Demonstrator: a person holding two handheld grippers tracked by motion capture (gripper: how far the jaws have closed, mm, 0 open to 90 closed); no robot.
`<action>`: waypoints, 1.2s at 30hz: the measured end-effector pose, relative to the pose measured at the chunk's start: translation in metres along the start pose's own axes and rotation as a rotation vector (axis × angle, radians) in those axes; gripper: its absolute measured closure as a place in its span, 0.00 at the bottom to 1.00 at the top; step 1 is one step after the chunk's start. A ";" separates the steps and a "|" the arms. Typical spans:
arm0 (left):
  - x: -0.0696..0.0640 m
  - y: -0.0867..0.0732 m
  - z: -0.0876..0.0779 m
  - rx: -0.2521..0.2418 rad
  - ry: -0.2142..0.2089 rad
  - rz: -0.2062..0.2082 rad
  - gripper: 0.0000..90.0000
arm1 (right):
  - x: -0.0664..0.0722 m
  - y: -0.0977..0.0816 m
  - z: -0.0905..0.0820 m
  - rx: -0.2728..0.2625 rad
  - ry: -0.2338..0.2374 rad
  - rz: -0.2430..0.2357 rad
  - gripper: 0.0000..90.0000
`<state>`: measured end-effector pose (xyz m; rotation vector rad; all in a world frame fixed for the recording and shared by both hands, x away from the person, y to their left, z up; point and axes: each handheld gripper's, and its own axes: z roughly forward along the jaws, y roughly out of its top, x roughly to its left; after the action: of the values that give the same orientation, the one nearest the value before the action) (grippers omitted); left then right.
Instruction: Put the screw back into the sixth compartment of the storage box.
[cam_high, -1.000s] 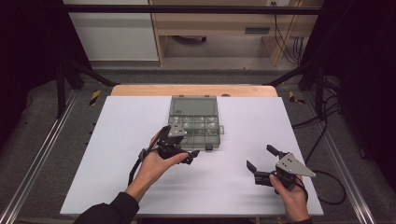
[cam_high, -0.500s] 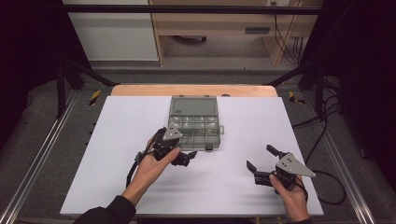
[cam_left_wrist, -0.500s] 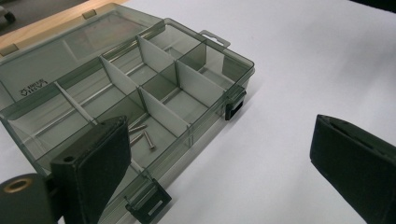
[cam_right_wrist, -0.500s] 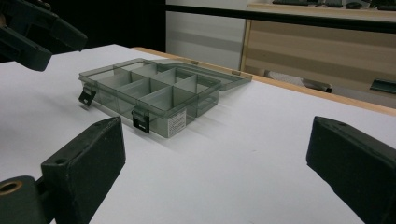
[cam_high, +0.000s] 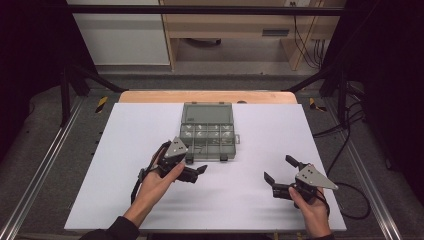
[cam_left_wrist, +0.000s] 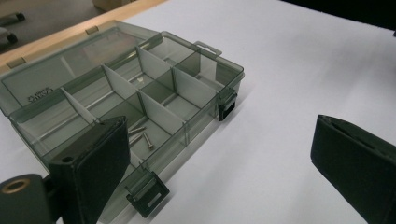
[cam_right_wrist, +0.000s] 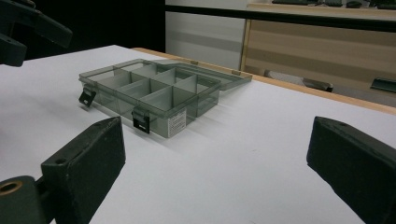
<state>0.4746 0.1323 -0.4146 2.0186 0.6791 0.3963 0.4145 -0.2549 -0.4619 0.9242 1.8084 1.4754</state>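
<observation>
White table top (cam_high: 125, 165); wooden shelving (cam_high: 240, 30) behind; floor cables (cam_high: 350, 130).

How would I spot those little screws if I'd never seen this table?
Find the white table, then the smoky clear compartment box lying open on it. In a near compartment lie small silver screws; the neighbouring compartments look bare.

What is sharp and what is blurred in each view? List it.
High view: evenly lit, soft overall, faint shadows under both hands. Left gripper view: the organizer box and its screws are sharp, near jaws soft. Right gripper view: the box is fairly clear, the background shelf blurred.
</observation>
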 end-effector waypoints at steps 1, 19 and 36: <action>0.000 -0.001 -0.002 -0.006 0.000 0.002 0.05 | 0.000 0.000 0.000 0.000 0.000 0.001 0.05; 0.005 -0.023 -0.043 -0.156 0.036 0.021 0.05 | 0.001 0.000 0.000 -0.004 0.001 0.002 0.05; 0.014 -0.039 -0.078 -0.246 0.079 0.021 0.04 | 0.001 0.000 -0.001 -0.006 0.000 -0.002 0.05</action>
<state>0.4330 0.2101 -0.4087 1.7853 0.6257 0.5480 0.4136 -0.2548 -0.4614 0.9193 1.8032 1.4787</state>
